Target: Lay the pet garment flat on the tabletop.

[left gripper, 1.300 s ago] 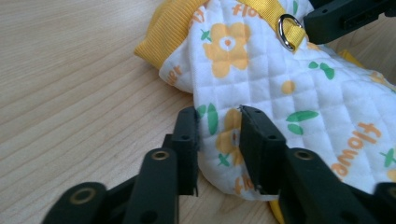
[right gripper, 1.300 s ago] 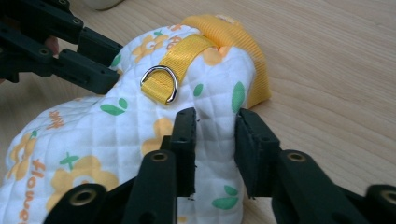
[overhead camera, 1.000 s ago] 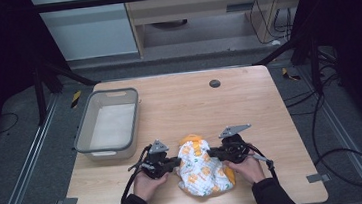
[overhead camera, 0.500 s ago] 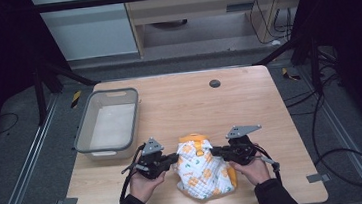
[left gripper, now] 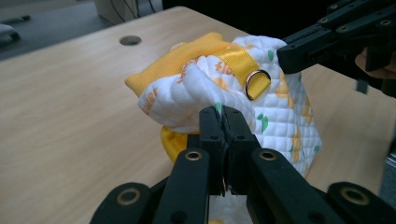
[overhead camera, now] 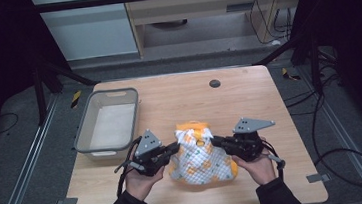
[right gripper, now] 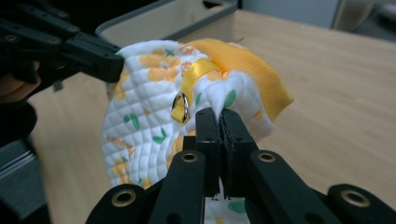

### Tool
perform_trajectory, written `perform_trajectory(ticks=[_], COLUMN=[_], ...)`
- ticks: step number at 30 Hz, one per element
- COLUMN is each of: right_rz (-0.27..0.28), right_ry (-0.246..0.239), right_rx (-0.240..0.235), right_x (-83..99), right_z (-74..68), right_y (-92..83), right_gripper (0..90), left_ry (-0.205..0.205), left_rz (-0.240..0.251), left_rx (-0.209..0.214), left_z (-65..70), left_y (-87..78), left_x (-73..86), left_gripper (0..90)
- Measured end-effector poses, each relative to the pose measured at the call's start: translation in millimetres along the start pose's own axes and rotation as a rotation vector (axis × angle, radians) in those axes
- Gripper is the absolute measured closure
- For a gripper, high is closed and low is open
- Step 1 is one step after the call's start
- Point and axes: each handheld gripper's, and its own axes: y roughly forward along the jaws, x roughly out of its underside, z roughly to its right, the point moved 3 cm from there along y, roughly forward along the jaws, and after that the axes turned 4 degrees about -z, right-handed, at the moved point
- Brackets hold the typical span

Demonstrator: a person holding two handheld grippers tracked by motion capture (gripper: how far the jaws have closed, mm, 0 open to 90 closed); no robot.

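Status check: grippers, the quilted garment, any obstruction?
Left gripper and right gripper both shut on garment. Garment lifted between them. Bin off left, path clear.

Dim room, lit tabletop — gripper views softly blurred (backgrounds).

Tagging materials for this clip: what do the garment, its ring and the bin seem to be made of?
Garment: quilted white printed fabric, likely cotton, going by the stitched diamonds, with orange ribbed trim.
Ring: shiny metal, going by its glint, on an orange webbing strap.
Bin: grey, smooth, probably plastic.
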Motion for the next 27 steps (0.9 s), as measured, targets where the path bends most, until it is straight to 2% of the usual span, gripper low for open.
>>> perform_trajectory(ticks=[3,4,5,6,7,8,9,10,11,16,17,20,21,22,24,26,27], right_rz=[0.096,0.096,0.124,0.113,0.089,0.089,0.051,0.04,0.038,0.034,0.038,0.032,0.029,0.029,0.022,0.008,0.003], right_ry=[0.013,0.013,0.011,0.017,0.024,0.024,0.026,0.028,0.031,0.022,0.019,0.016,0.015,0.015,0.023,0.024,0.02], right_rx=[0.106,0.106,0.185,0.214,0.244,0.244,0.289,0.303,0.299,0.28,0.276,0.264,0.265,0.265,0.248,0.232,0.228], right_x=[-13.5,-13.5,-19.7,-21.3,-21.7,-21.7,-19.5,-17.7,-15.5,-5.0,-0.1,6.6,8.6,8.6,15.7,22.5,26.5], right_z=[11.3,11.3,21.1,26.2,31.4,31.4,39.5,41.7,42.7,42.3,41.7,41.2,41.3,41.3,40.7,39.2,37.8], right_y=[11.1,11.1,24.0,31.6,38.9,38.9,48.5,50.1,49.5,35.8,25.2,10.0,5.3,5.3,-5.9,-10.3,-11.6], right_gripper=[82.9,82.9,80.1,78.1,75.4,75.4,72.3,71.6,70.7,64.6,62.4,58.4,57.2,57.2,54.1,52.3,51.6], left_ry=[-0.013,-0.013,-0.051,-0.072,-0.094,-0.094,-0.126,-0.135,-0.131,-0.123,-0.119,-0.113,-0.102,-0.102,-0.084,-0.078,-0.062], left_rz=[0.048,0.048,0.07,0.081,0.089,0.089,0.08,0.076,0.072,0.052,0.045,0.035,0.011,0.011,-0.031,-0.038,-0.063], left_rx=[-0.079,-0.079,-0.145,-0.18,-0.211,-0.211,-0.228,-0.224,-0.224,-0.214,-0.214,-0.209,-0.208,-0.208,-0.2,-0.197,-0.193], left_z=[-12.4,-12.4,-24.0,-30.3,-36.1,-36.1,-44.2,-46.4,-47.9,-51.6,-52.0,-52.3,-52.4,-52.4,-50.7,-49.2,-46.9], left_y=[10.5,10.5,22.9,29.0,33.9,33.9,37.1,36.1,33.6,17.9,9.1,1.8,-3.5,-3.5,-8.2,-9.2,-10.6], left_x=[-15.3,-15.3,-21.3,-22.7,-23.0,-23.0,-20.6,-18.5,-15.6,-1.4,6.9,16.0,26.0,26.0,41.1,46.5,57.6], left_gripper=[87.7,87.2,85.1,80.1,69.6,63.3,61.9,57.4,52.9,44.7,44.1,41.2,40.5,40.1,38.7,38.3,38.2])
